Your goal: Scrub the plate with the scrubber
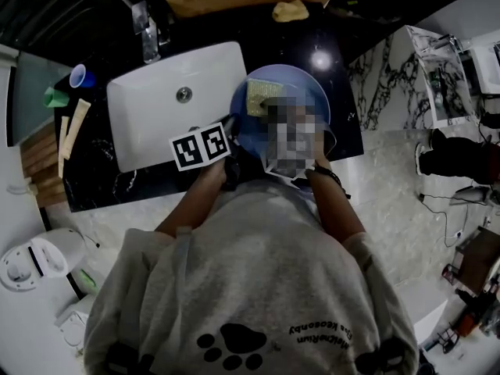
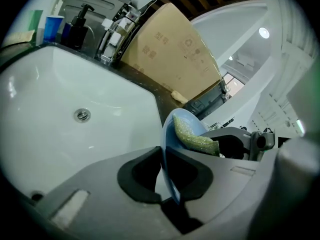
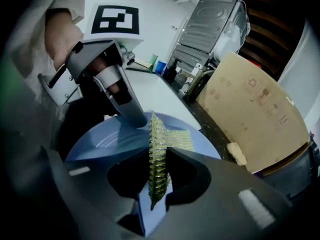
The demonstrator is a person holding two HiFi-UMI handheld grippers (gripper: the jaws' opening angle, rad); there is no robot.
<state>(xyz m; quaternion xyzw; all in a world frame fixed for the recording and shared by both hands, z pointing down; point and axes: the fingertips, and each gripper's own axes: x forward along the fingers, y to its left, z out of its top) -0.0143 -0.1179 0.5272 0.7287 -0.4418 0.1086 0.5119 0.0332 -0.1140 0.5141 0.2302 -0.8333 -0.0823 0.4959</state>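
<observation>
The left claw is pinched onto the thin rim of the plate, its dark pads pressing either face. Gripped by the edge like this, the plate's whole face is left free for rubbing. The right claw is clamped on the scrubber, nipping it edge-on so the loose end folds over and lies flat on the plate. That looks like a working hold, with the pad already in contact.

The plate is held tilted just beside the sink, at its right edge, probably so that drips fall towards the basin. It is pale blue, round, smooth and shallow, likely hard plastic or glazed ware. The scrubber is a yellow-green pad, thin, floppy and coarsely textured with a slight glint.

The sink is a glossy white rounded rectangle with a metal drain, set in a dark, veined, polished counter.
</observation>
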